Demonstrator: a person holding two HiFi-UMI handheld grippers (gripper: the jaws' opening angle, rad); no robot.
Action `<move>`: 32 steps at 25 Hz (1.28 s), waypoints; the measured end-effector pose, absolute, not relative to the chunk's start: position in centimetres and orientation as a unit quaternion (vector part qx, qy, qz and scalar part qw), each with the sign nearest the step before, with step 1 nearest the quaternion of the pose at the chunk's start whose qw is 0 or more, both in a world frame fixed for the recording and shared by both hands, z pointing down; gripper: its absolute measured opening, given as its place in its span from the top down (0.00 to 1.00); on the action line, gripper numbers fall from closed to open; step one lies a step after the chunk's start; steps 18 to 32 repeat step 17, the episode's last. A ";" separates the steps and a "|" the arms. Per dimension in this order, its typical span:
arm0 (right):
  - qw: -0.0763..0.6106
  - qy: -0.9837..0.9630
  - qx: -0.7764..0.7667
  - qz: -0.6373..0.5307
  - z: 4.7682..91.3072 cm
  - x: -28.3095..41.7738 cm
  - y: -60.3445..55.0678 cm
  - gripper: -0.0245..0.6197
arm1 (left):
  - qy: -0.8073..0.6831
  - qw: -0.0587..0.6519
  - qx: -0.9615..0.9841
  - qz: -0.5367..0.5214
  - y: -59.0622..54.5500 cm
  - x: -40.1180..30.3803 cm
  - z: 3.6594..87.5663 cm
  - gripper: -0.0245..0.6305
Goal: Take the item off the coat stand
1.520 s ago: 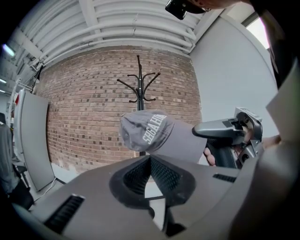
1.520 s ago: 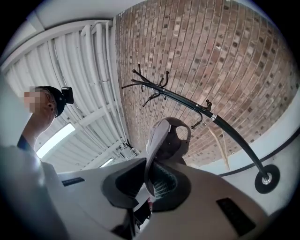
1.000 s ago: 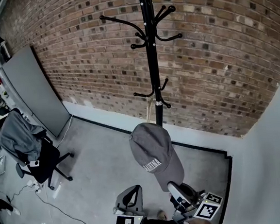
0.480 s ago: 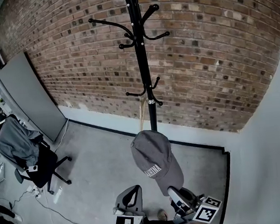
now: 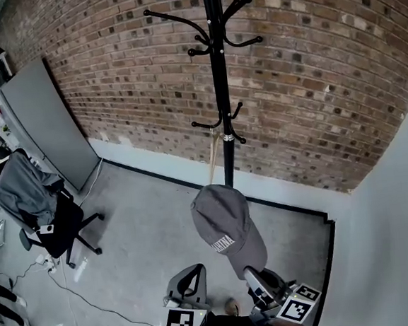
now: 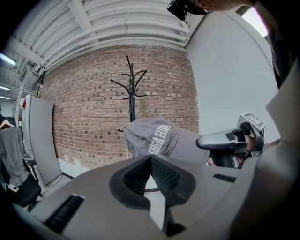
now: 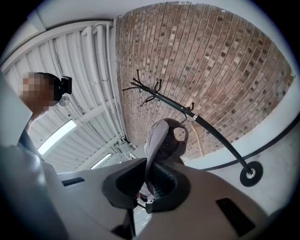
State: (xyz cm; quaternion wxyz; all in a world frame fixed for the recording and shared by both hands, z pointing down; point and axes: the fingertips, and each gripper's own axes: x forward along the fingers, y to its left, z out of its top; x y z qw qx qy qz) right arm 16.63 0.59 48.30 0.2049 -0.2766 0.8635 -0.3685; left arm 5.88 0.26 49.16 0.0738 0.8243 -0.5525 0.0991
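Observation:
A grey cap (image 5: 223, 221) with white lettering hangs free in front of the black coat stand (image 5: 220, 86), off its hooks. My right gripper (image 5: 250, 274) is shut on the cap's brim from below; in the right gripper view the brim (image 7: 151, 154) runs down between the pads of my right gripper (image 7: 147, 180). The left gripper (image 5: 193, 280) is beside it at the bottom, shut with nothing in it. In the left gripper view, the cap (image 6: 154, 138) sits just beyond my left gripper (image 6: 150, 161), with the stand (image 6: 131, 89) behind. The stand's hooks are bare.
A brick wall (image 5: 310, 78) backs the stand, and a white wall (image 5: 395, 234) closes the right side. A grey panel (image 5: 52, 129) leans at left. An office chair (image 5: 53, 229) draped with a grey jacket stands at left, with cables (image 5: 81, 297) on the floor.
The head view has swung a little, so the stand shifts in frame. The cap stays in my right gripper below the stand; neither gripper has changed its state.

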 end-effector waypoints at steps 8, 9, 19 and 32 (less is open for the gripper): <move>0.205 0.866 -0.272 -0.365 48.0 16.7 1.0 0.91 | -0.551 0.060 0.828 0.088 0.3 6.3 48.7 0.91; 0.206 0.866 -0.272 -0.365 48.0 16.8 1.0 0.91 | -0.550 0.063 0.828 0.092 0.3 6.5 48.7 0.91; 0.212 0.862 -0.280 -0.366 48.0 17.4 1.0 0.91 | -0.546 0.069 0.829 0.096 0.3 6.7 48.7 0.91; 0.212 0.862 -0.280 -0.366 48.0 17.4 1.0 0.91 | -0.546 0.069 0.829 0.096 0.3 6.7 48.7 0.91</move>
